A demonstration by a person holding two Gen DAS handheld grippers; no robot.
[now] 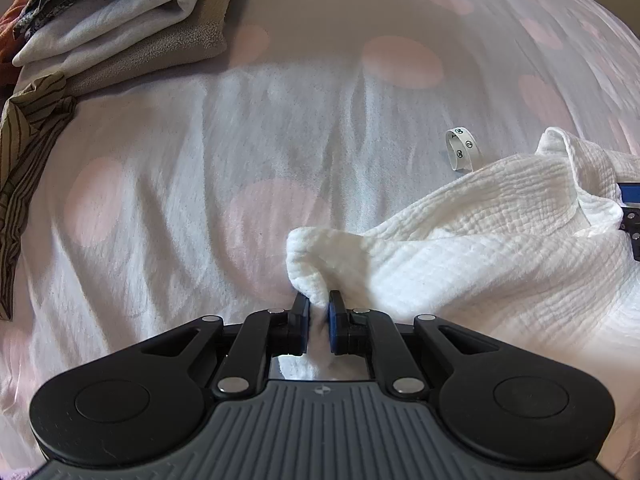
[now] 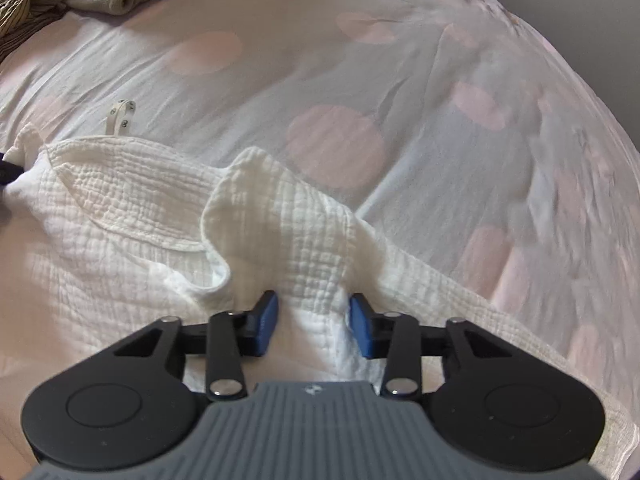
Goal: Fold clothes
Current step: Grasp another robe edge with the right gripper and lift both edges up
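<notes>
While gripper-pinched [image 1: 319,308], white garment [image 1: 480,240] on bedsheet [image 1: 160,180]

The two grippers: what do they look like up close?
Both match: the left gripper and right gripper have black linkage arms with silver rivets, blue-padded jaws, round black side housings and a ribbed grey body bearing a small round emblem.

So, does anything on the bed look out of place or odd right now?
Only small things. A white care label sticks up from the white garment, so it may be inside out. In the far left corner, a striped brown cloth lies unfolded beside the folded stack. Left gripper and right gripper both pinch the garment.
</notes>
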